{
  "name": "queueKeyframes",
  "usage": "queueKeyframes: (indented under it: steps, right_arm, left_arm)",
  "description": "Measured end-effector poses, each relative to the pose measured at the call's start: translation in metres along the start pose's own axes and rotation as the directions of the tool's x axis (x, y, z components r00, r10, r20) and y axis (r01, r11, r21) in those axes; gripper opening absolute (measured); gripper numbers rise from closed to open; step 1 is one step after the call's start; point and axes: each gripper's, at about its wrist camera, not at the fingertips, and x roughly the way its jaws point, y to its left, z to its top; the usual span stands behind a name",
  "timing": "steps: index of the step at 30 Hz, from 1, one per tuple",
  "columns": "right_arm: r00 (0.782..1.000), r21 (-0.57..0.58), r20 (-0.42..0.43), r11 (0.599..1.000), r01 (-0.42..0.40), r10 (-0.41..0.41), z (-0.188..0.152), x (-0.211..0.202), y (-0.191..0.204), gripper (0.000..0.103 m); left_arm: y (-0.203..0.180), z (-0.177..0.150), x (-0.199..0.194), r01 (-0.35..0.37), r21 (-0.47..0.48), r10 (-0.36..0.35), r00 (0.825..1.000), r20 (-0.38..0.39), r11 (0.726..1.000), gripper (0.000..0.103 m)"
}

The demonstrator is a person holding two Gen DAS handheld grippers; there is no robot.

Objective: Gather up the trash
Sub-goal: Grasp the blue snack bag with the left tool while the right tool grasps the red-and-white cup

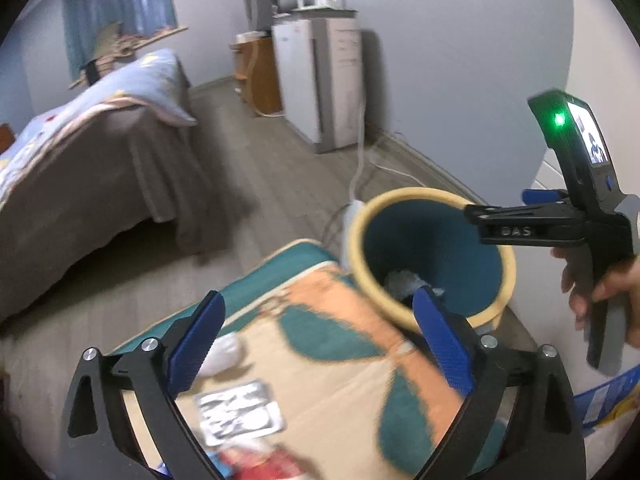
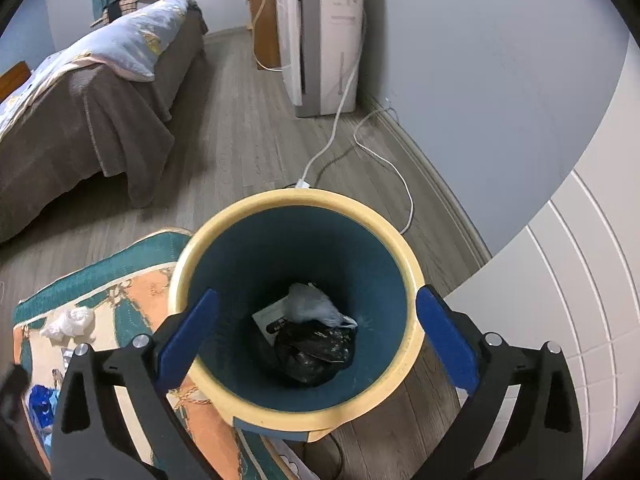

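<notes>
- Trash in the left wrist view: a crumpled white tissue (image 1: 222,354) and a silvery printed wrapper (image 1: 240,408) lie on the patterned rug (image 1: 340,344), with a blurred red packet (image 1: 276,462) at the rug's near edge.
- The left gripper (image 1: 316,346) hangs over the rug with its blue pads spread wide and nothing between them.
- A teal waste bin (image 1: 432,252) with a cream rim stands at the rug's far right corner, pale trash showing inside.
- The right gripper (image 1: 532,210) reaches over the bin's rim, held by a hand (image 1: 600,292); from here I cannot tell its opening.
- A bed (image 1: 92,152) stands to the left on the wood floor.
- In the right wrist view, the right gripper (image 2: 316,338) points down into the waste bin (image 2: 296,208), jaws wide apart and empty.
- At the bin's bottom lie a black bag (image 2: 316,354), a whitish plastic bag (image 2: 312,304) and a white card (image 2: 272,316).
- The crumpled tissue (image 2: 68,320) rests on the rug (image 2: 120,276), left of the bin.
- A white cable (image 2: 384,160) runs along the floor behind the bin.
</notes>
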Motion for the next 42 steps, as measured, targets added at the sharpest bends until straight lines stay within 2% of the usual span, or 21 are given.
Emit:
queueKeyframes:
  steps: [5,6,8,12,15,18,21,25,28,32,39,41,42]
  right_arm:
    - [1.0,-0.011,-0.011,1.0,-0.008,0.008,-0.003,-0.011,0.018,0.097]
    - [1.0,0.002,-0.017,1.0,0.011,-0.011,-0.001,-0.015,0.022,0.097]
    - [0.999,0.013,-0.012,0.999,0.037,-0.036,0.0,-0.021,0.027,0.097]
    - [1.0,-0.002,0.024,1.0,0.018,-0.018,-0.003,-0.039,0.05,0.097]
    - [0.996,-0.076,0.072,0.996,-0.051,0.056,-0.011,-0.056,0.077,0.097]
    - [0.989,-0.181,0.122,0.982,-0.058,0.081,-0.024,-0.071,0.111,0.097]
    - [0.987,-0.275,0.12,0.959,-0.067,0.103,-0.042,-0.076,0.146,0.097]
    - [0.984,-0.324,-0.003,0.931,-0.167,0.175,-0.065,-0.069,0.183,0.097]
    - [0.975,-0.353,-0.031,0.91,-0.217,0.221,-0.077,-0.068,0.203,0.097]
    - [0.975,-0.401,-0.062,0.889,-0.22,0.213,-0.091,-0.06,0.222,0.097]
    - [0.961,-0.43,-0.162,0.86,-0.274,0.225,-0.116,-0.04,0.235,0.097]
    - [0.951,-0.431,-0.207,0.851,-0.299,0.229,-0.123,-0.031,0.24,0.091]
    - [0.95,-0.438,-0.217,0.848,-0.3,0.224,-0.125,-0.028,0.242,0.088]
  left_arm:
    - [0.044,-0.019,-0.039,-0.068,-0.063,0.068,0.998,0.0,0.996,0.095]
    - [0.052,-0.024,-0.047,-0.08,-0.073,0.08,0.997,0.001,0.994,0.096]
    - [0.07,-0.034,-0.061,-0.114,-0.092,0.114,0.993,-0.005,0.989,0.096]
    - [0.098,-0.053,-0.084,-0.175,-0.128,0.174,0.985,-0.015,0.976,0.096]
    - [0.12,-0.07,-0.098,-0.206,-0.173,0.204,0.979,-0.029,0.963,0.096]
    - [0.139,-0.09,-0.106,-0.24,-0.202,0.234,0.971,-0.053,0.95,0.096]
    - [0.156,-0.111,-0.113,-0.268,-0.236,0.256,0.963,-0.08,0.934,0.096]
    - [0.171,-0.133,-0.104,-0.271,-0.282,0.247,0.962,-0.118,0.92,0.096]
    - [0.175,-0.147,-0.092,-0.263,-0.284,0.228,0.962,-0.149,0.922,0.096]
    - [0.172,-0.16,-0.074,-0.235,-0.256,0.186,0.962,-0.201,0.938,0.096]
    - [0.168,-0.174,-0.054,-0.193,-0.212,0.132,0.954,-0.27,0.958,0.096]
    - [0.166,-0.177,-0.049,-0.165,-0.214,0.098,0.951,-0.295,0.963,0.094]
    - [0.164,-0.179,-0.047,-0.151,-0.21,0.082,0.948,-0.308,0.966,0.09]
